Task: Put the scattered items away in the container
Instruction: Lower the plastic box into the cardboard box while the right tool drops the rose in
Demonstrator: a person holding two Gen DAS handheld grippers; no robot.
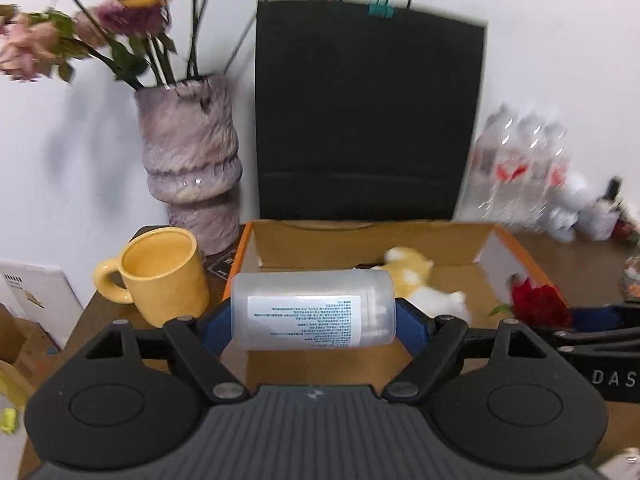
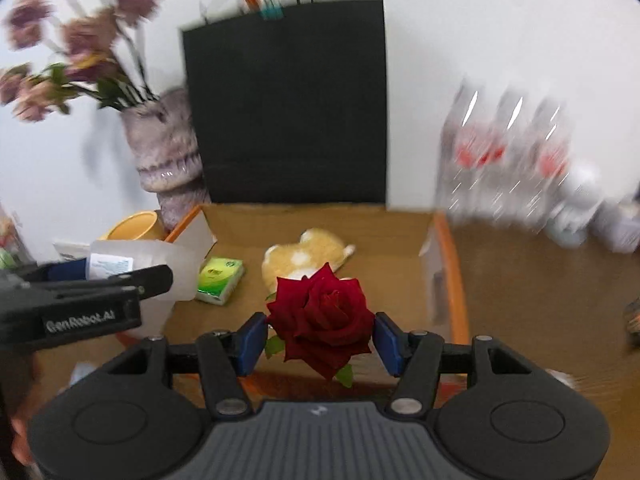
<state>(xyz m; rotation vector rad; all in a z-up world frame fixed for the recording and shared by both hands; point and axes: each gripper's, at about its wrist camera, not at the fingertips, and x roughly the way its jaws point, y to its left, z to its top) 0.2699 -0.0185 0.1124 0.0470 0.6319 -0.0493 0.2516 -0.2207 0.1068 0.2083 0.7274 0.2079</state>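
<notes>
My left gripper [image 1: 314,316] is shut on a clear plastic jar [image 1: 314,309] with a white label, held sideways over the near left part of the open cardboard box [image 1: 448,240]. The jar also shows in the right wrist view [image 2: 160,264]. My right gripper [image 2: 320,338] holds a red rose [image 2: 322,316] between its blue pads, above the box's near edge. The rose shows in the left wrist view [image 1: 536,300]. Inside the box [image 2: 448,264] lie a yellow and white plush toy [image 2: 308,252] and a green tissue pack [image 2: 220,276].
A yellow mug [image 1: 160,276] stands left of the box. A purple vase [image 1: 192,160] with dried flowers and a black paper bag [image 1: 368,116] stand behind it. Wrapped water bottles [image 2: 512,160] and small figurines [image 1: 580,208] are at the back right.
</notes>
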